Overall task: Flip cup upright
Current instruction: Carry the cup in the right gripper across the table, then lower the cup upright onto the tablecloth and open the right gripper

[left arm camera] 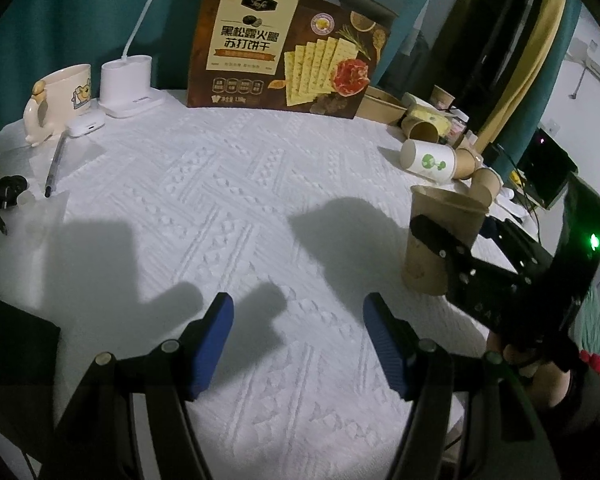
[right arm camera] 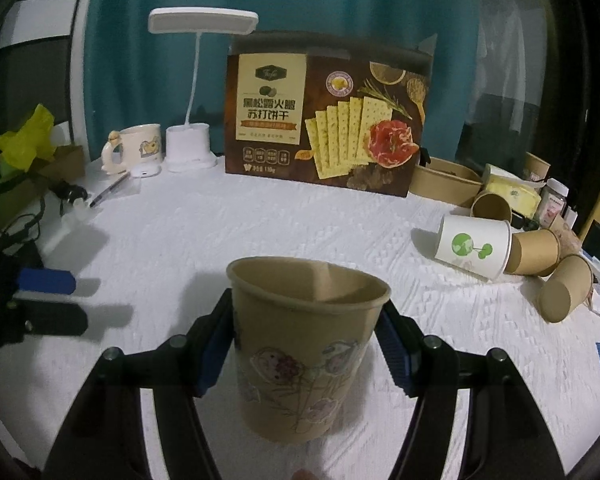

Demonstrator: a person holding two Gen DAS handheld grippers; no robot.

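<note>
So the brown paper cup with the flower drawing (right arm camera: 304, 356) is standing mouth-up now, gripped between the blue pads of the right claw (right arm camera: 304, 350), one pad pressed on each side of it. In the left wrist view that same cup sits near the right edge of the white textured counter (left arm camera: 220, 208), bottom on or just above the cloth, can't tell which from here. The left claw (left arm camera: 298, 344) is empty, blue fingers spread apart over bare cloth toward the front edge.

Along the back edge there's a big brown cracker box (right arm camera: 324, 116) standing upright, with a white desk lamp (right arm camera: 192, 92) and a cream cartoon mug (right arm camera: 138, 146) to its left. Toward the right edge there's a pile of other cups lying on their sides: a white paper cup with a green tree logo (right arm camera: 474, 246) and a few plain brown paper cups (right arm camera: 536, 252) beside it. A dark pen (left arm camera: 56, 164) lies near the left back corner.
</note>
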